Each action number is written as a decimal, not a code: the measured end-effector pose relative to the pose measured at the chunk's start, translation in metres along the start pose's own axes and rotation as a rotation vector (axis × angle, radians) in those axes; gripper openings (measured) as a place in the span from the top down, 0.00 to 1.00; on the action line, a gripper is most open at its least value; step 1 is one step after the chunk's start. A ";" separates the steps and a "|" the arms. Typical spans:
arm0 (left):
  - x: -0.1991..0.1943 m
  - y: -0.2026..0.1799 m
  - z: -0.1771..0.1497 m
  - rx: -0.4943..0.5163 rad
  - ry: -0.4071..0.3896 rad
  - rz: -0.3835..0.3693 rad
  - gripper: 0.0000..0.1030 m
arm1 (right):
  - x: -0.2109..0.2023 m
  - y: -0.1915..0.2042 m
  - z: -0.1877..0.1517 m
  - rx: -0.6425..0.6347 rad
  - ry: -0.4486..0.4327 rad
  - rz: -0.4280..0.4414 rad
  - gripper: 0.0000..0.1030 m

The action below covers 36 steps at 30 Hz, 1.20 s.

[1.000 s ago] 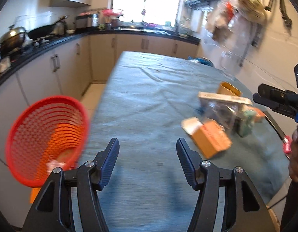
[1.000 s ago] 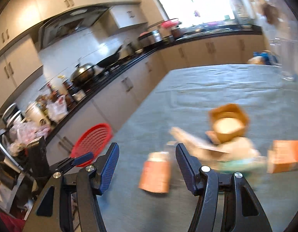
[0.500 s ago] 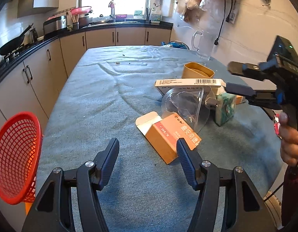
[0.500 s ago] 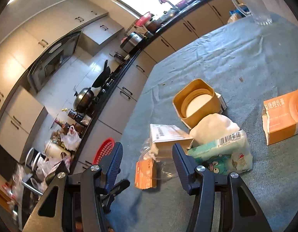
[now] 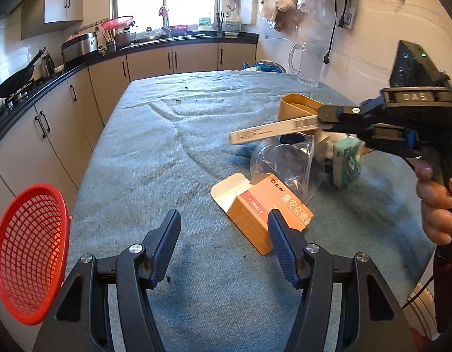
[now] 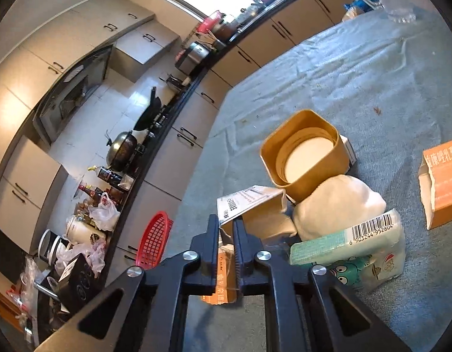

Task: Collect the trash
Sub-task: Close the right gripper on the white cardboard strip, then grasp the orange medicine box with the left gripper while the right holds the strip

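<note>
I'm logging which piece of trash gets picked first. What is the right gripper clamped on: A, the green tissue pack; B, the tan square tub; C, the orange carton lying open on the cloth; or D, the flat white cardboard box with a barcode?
D: the right gripper is shut on the flat white cardboard box, held clear above the other trash.

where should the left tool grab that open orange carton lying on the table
Across the orange carton's narrow sides, mid-body, coming down from above. It lies flat with its flaps splayed at the left end, so the closed body is firmer. The open left tool already sits just before it.
</note>
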<state>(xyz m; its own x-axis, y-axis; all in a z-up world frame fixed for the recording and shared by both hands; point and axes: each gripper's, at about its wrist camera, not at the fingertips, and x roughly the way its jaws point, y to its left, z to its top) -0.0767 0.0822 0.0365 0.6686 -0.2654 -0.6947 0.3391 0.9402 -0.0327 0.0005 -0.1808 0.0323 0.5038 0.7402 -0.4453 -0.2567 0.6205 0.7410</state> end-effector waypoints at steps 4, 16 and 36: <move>0.006 0.003 0.006 -0.008 0.016 -0.046 0.41 | -0.013 0.012 -0.003 -0.064 -0.043 0.004 0.92; 0.031 -0.031 0.009 0.206 0.071 -0.140 0.21 | -0.038 0.024 -0.012 -0.130 -0.100 0.019 0.92; 0.020 -0.031 0.010 0.217 0.001 -0.038 0.32 | -0.042 0.018 -0.014 -0.118 -0.093 0.049 0.92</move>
<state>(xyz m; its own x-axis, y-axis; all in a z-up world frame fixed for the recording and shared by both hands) -0.0674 0.0458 0.0310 0.6520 -0.2989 -0.6968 0.4982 0.8617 0.0964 -0.0373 -0.1970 0.0576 0.5610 0.7464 -0.3579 -0.3748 0.6145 0.6941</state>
